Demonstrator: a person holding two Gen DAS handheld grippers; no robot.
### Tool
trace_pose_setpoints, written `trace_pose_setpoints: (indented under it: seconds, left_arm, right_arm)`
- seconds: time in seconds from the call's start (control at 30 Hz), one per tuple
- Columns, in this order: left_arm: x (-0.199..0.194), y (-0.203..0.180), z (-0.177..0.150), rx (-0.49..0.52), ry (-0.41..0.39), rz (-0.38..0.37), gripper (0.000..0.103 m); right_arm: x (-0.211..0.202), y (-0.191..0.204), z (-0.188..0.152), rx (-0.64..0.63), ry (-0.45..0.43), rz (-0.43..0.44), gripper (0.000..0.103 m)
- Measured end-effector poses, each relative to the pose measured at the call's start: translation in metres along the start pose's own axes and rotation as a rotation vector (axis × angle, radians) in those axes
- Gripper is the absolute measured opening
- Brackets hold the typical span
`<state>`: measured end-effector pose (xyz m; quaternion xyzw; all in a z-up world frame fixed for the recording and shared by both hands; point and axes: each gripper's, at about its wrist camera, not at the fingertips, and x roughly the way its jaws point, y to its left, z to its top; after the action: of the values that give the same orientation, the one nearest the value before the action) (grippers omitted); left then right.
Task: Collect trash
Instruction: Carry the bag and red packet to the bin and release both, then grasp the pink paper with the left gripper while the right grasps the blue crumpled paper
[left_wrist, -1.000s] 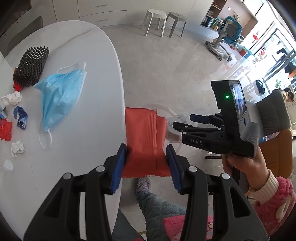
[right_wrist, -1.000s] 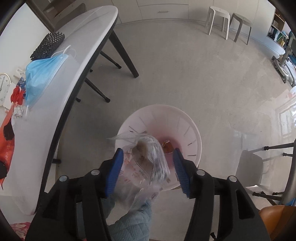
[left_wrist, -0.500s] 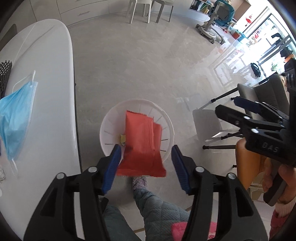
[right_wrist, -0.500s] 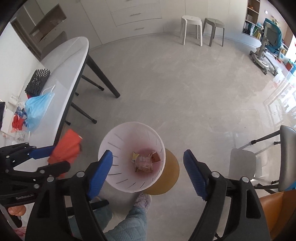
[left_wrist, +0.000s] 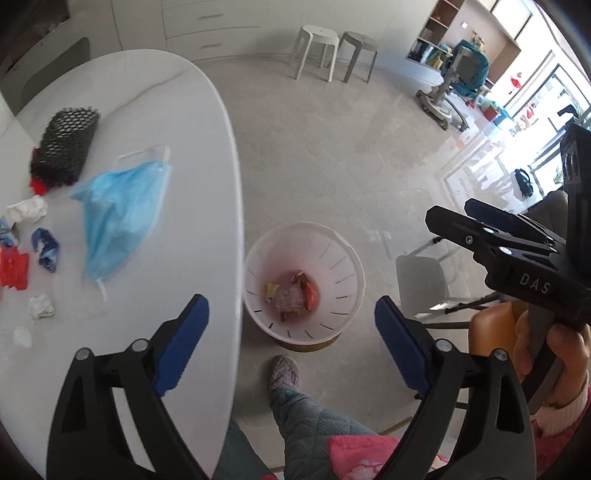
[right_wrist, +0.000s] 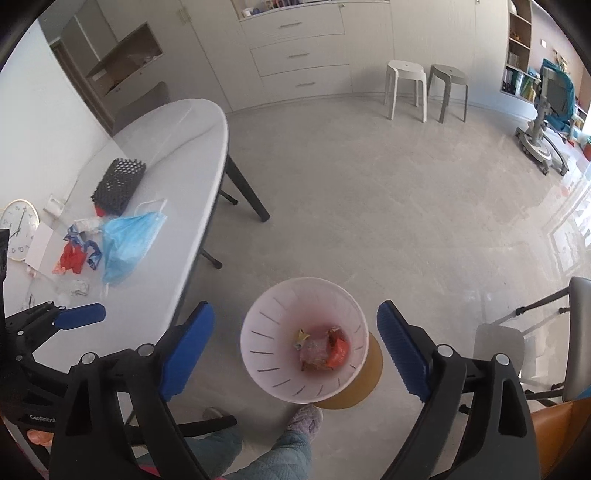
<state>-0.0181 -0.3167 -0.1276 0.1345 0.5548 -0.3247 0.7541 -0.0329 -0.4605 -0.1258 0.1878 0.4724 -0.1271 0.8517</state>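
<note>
A white slotted trash bin (left_wrist: 343, 254) (right_wrist: 258, 343) stands on the floor by the table edge, holding a red wrapper (left_wrist: 309, 291) (right_wrist: 338, 347), a clear plastic bag and a yellow scrap. My left gripper (left_wrist: 291, 339) is open and empty above the bin. My right gripper (right_wrist: 295, 350) is open and empty, also above the bin; it shows at the right of the left wrist view. On the white table (left_wrist: 192, 110) (right_wrist: 192, 147) lie a blue face mask (left_wrist: 118, 214) (right_wrist: 127, 240), a black mesh piece (left_wrist: 66, 144) (right_wrist: 118, 181) and small red, blue and white scraps (left_wrist: 14, 262).
A white wall clock (right_wrist: 18, 229) lies at the table's far left. Two stools (right_wrist: 424, 88) stand by the cabinets. A grey and orange chair (right_wrist: 576, 339) stands right of the bin. The person's slippered foot (left_wrist: 284, 371) is just before the bin.
My left gripper opened and dropped the red wrapper into the bin. My right gripper had let go of the clear bag before that, then rose and drew back, open.
</note>
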Motion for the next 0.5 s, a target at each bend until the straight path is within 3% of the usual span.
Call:
trace_pose_setpoints:
  seconds: [0.1,0.3,0.5]
  left_arm:
    - [-0.036,0.035,-0.017,-0.054,-0.066,0.043,0.094]
    - [-0.09,0.126,-0.061,-0.18,-0.123,0.154,0.094]
    - [-0.126,0.229,-0.109,-0.349,-0.15,0.186,0.094]
  right_arm:
    - [-0.006,0.038,0.01,-0.054,-0.023,0.05,0.095]
    - [-0.008,0.129,0.019,-0.182,-0.044,0.143,0.097]
    - [0.002,0.219,0.011,-0.264,-0.022,0.218,0.097]
